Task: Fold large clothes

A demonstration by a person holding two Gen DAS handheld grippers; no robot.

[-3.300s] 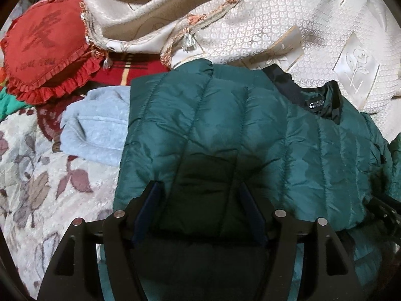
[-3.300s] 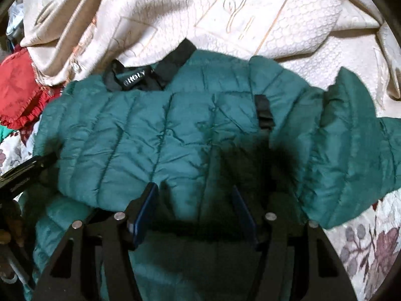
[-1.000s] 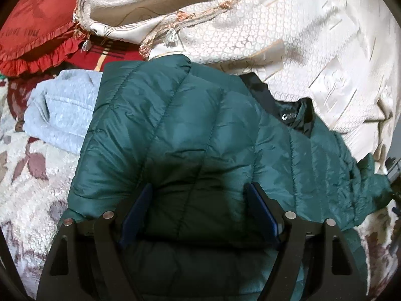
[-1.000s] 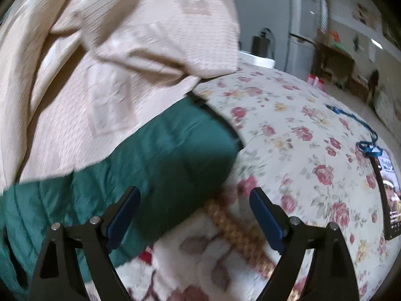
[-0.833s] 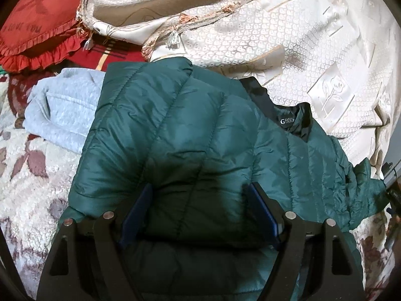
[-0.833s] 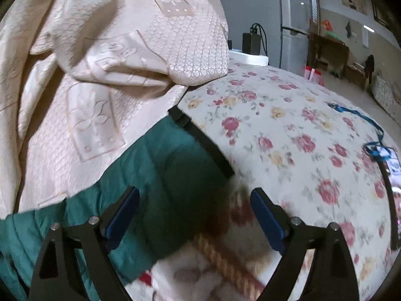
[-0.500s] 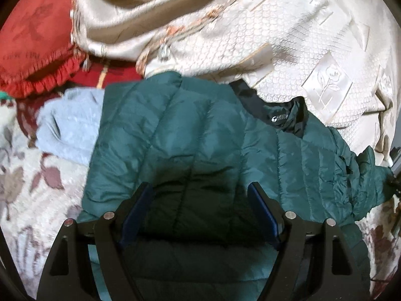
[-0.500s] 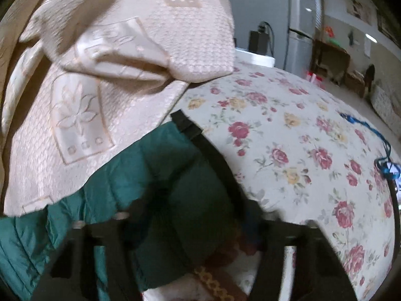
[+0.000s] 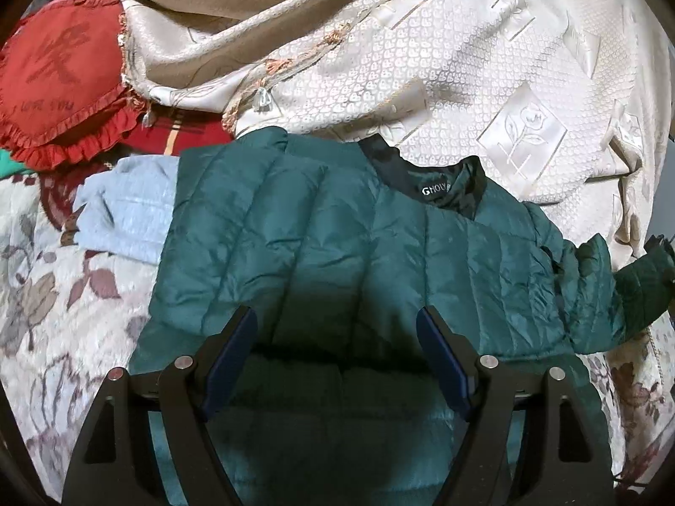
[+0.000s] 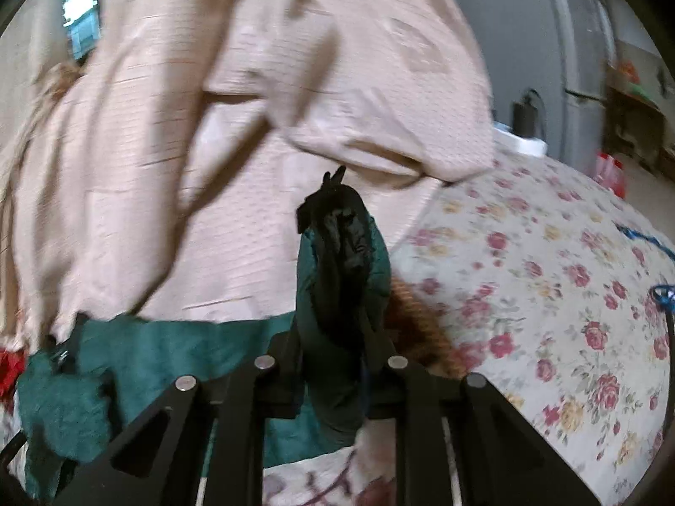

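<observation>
A dark green quilted jacket [image 9: 337, 244] lies spread on the bed, its black collar [image 9: 430, 185] at the far side. My left gripper [image 9: 337, 358] hovers open just above the jacket's body, nothing between its blue pads. In the right wrist view my right gripper [image 10: 333, 350] is shut on the jacket's sleeve end [image 10: 341, 261], whose black cuff sticks up bunched between the fingers. The sleeve is lifted off the bed and trails left to the rest of the jacket [image 10: 160, 350]. That lifted sleeve also shows at the right edge of the left wrist view.
A cream embossed bedspread [image 9: 443, 67] is heaped behind the jacket. A red ruffled pillow [image 9: 59, 92] and a light blue garment [image 9: 126, 206] lie at the left. The floral bed cover [image 10: 569, 295] stretches to the right, with a blue cord [image 10: 658, 291] on it.
My right gripper went from wide open above the sleeve end to shut on it and lifted it off the bed. The left gripper drew back slightly and stayed open.
</observation>
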